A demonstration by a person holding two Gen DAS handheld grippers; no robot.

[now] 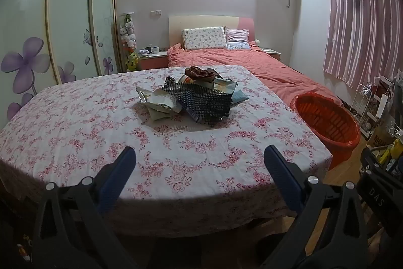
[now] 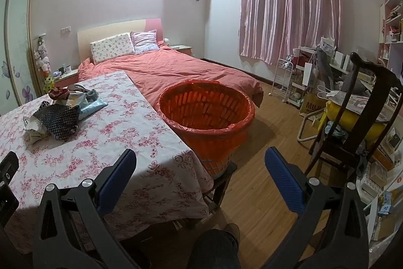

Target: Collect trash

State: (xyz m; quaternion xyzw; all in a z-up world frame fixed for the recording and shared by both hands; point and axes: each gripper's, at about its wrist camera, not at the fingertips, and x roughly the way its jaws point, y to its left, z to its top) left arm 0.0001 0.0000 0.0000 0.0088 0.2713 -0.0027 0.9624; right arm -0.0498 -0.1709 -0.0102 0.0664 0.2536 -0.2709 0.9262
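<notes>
Both tongs, the left gripper [image 1: 200, 156] and right gripper [image 2: 200, 159], hang released and empty short of the table [image 1: 75, 122], so collecting has barely begun: next comes reaching the wrapper pile [image 1: 191, 97] mid-table, well apart from the orange basket [image 2: 205, 112] alongside.

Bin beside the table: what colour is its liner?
Orange-red liner, clearest in the right wrist view.

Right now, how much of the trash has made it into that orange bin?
None that I can see. The orange bin beside the table looks empty. The pile of wrappers sits untouched on the flowered tablecloth. Left gripper and right gripper are both open, holding nothing. The whole pile is left.
</notes>
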